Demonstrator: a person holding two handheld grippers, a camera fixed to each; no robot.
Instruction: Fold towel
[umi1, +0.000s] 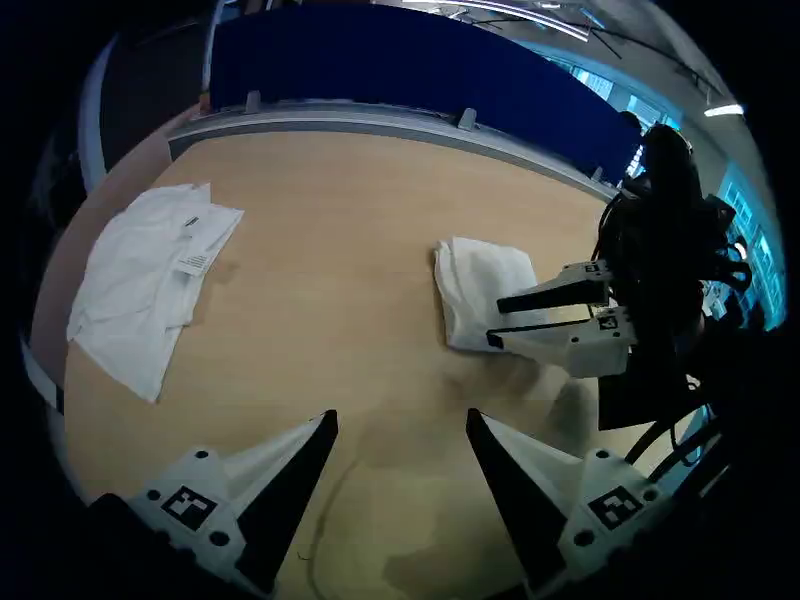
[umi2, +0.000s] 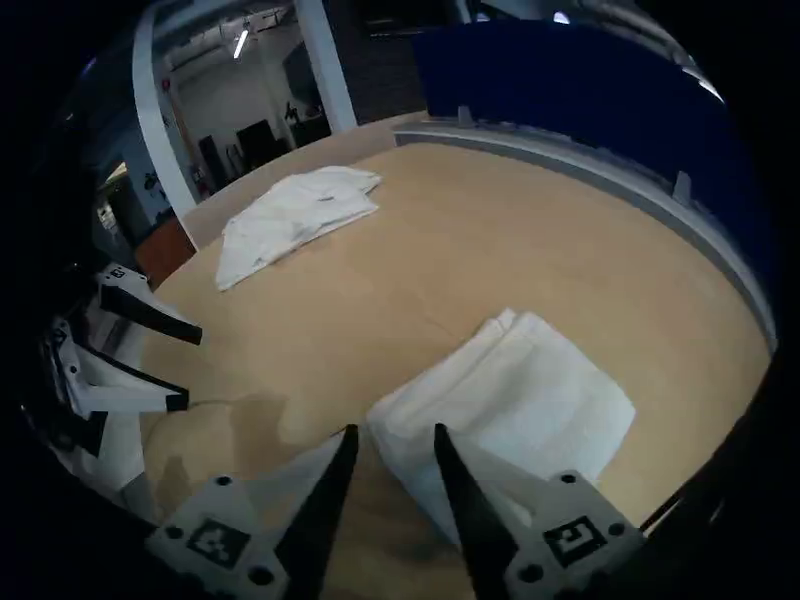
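Wooden table (blue partition behind) bears towel; left tool, right tool apart.

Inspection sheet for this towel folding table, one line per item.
Surface: light wooden tabletop.
Job's things: folded white towel; loose white cloth with a tag, lying apart from it, not folded.
Clutter: nothing seen.
Grippers: left gripper open, empty, above the table; right gripper open, fingertips at the folded towel's near corner.
Cables: black cables loop beside the right gripper's body.
Surroundings: blue partition panel along the table's far edge.
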